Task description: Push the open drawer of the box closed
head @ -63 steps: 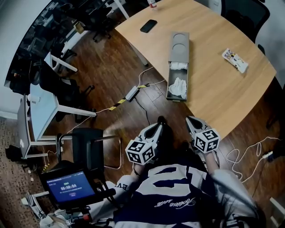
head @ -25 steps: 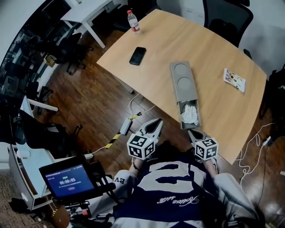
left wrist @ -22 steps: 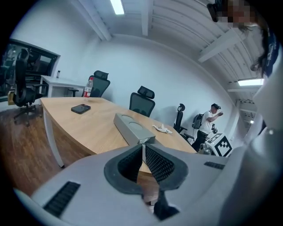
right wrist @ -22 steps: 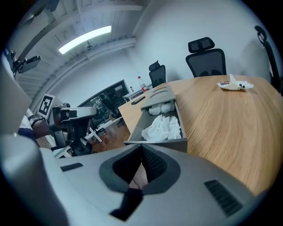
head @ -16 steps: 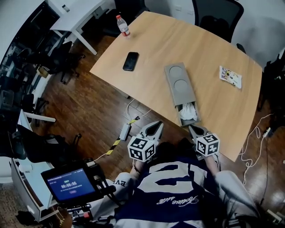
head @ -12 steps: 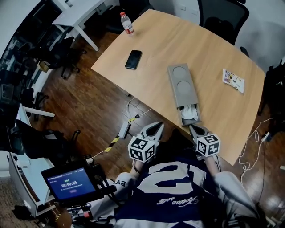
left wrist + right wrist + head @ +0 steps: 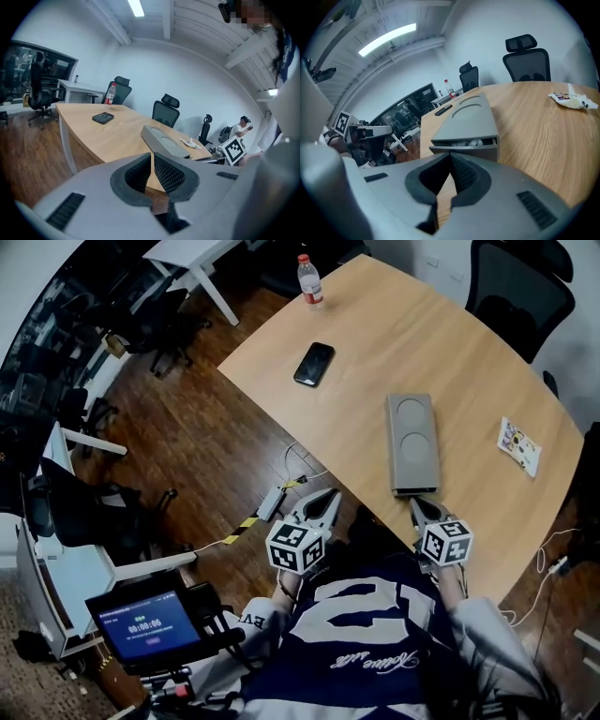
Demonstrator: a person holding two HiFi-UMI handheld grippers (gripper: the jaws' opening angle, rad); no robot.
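Note:
A long grey box [image 7: 412, 442] lies on the wooden table [image 7: 469, 362], its drawer end toward me. In the head view the drawer looks pushed in. The right gripper view shows a thin gap above the drawer front [image 7: 465, 151], with white stuff [image 7: 465, 142] inside. My right gripper [image 7: 419, 505] is shut, its tips at the drawer front [image 7: 413, 491]; its shut tips [image 7: 450, 157] sit just below that front. My left gripper [image 7: 326, 495] is shut and empty, held off the table's near edge, left of the box [image 7: 161, 140]; its tips [image 7: 152, 155] touch nothing.
A black phone [image 7: 313, 363] and a red-capped bottle [image 7: 308, 266] sit at the table's far left, a printed packet [image 7: 518, 445] at its right. Office chairs [image 7: 520, 282] stand behind. A power strip [image 7: 272, 503] with cable lies on the floor; a screen [image 7: 141, 622] is near my left.
The drawer, earlier pulled out with white contents showing, has slid almost fully into the box. My right gripper has advanced with it to the drawer front. The left gripper has stayed put.

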